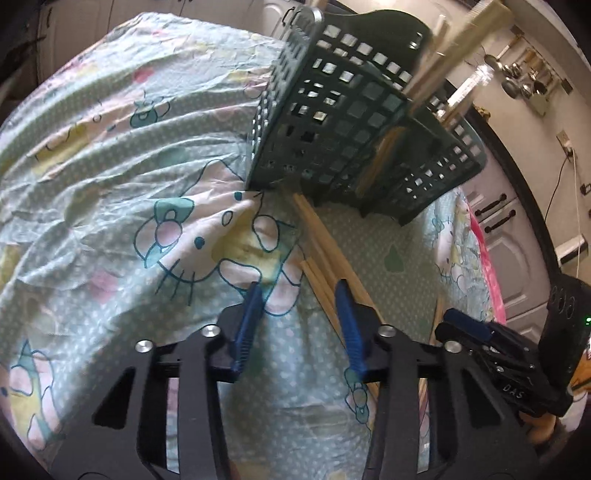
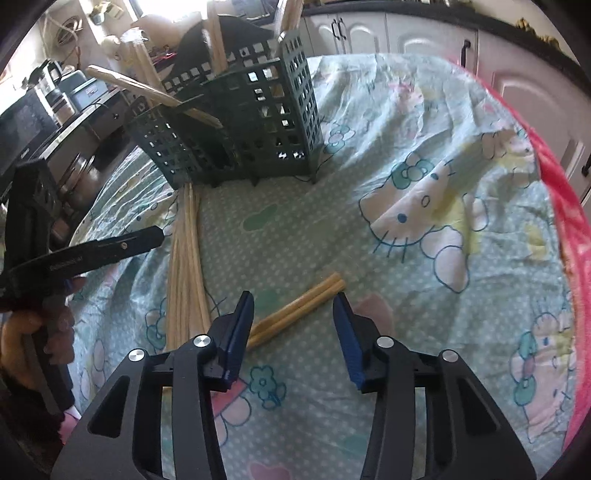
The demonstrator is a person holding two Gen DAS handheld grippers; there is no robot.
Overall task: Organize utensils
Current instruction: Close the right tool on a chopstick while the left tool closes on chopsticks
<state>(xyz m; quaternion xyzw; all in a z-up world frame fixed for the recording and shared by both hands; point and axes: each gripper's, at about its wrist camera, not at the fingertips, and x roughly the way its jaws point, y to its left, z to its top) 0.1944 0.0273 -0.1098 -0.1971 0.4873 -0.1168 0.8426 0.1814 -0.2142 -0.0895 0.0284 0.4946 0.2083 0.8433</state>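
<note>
A dark green lattice utensil holder [image 1: 343, 122] stands on the cartoon-print cloth; it also shows in the right wrist view [image 2: 255, 122], with wooden utensils [image 2: 218, 40] standing in it. A bundle of bamboo chopsticks [image 1: 325, 254] lies on the cloth in front of it, also seen in the right wrist view [image 2: 184, 273]. A pair of thicker wooden sticks [image 2: 303, 306] lies just ahead of my right gripper [image 2: 293, 301], which is open and empty above them. My left gripper [image 1: 301, 295] is open and empty, its right finger over the chopsticks. The right gripper [image 1: 476, 332] shows at the left view's right edge.
The cloth [image 2: 424, 177] covers a round table with a pink edge [image 2: 569, 206]. Kitchen cabinets [image 2: 406, 33] stand behind, and a counter with appliances [image 2: 55, 99] lies to the left. The left gripper [image 2: 92, 251] appears at the right view's left edge.
</note>
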